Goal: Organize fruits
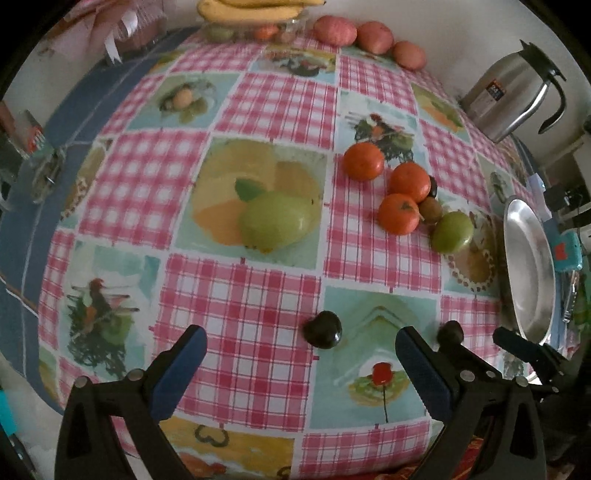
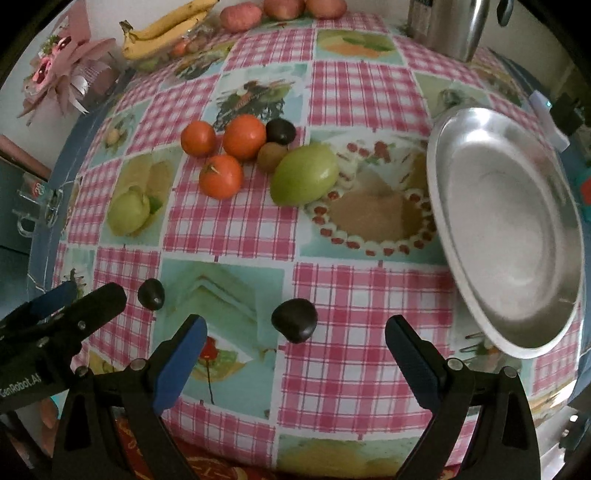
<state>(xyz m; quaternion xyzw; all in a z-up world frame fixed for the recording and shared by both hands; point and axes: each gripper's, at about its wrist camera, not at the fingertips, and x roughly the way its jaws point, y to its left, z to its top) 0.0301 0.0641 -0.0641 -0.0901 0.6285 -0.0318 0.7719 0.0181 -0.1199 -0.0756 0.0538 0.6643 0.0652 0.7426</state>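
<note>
My left gripper (image 1: pixel 301 354) is open and empty, just short of a dark plum (image 1: pixel 323 329) lying on the checked tablecloth. My right gripper (image 2: pixel 295 343) is open and empty, with a second dark plum (image 2: pixel 294 319) just ahead between its fingers; that plum also shows in the left wrist view (image 1: pixel 450 332). Further back lie three oranges (image 1: pixel 364 161) (image 1: pixel 410 181) (image 1: pixel 399 214), a kiwi (image 1: pixel 431 209), a third dark plum (image 2: pixel 280 131) and a green mango (image 1: pixel 452 232). Another green mango (image 1: pixel 277 221) lies mid-table. An empty metal plate (image 2: pixel 509 229) sits on the right.
At the table's far edge are bananas (image 2: pixel 166 29) on a clear container of fruit, and three reddish apples (image 1: pixel 373 37). A steel thermos jug (image 1: pixel 517 99) stands at the back right. A flower bouquet (image 2: pixel 62 77) is at the back left. A glass mug (image 2: pixel 37 206) sits at the left edge.
</note>
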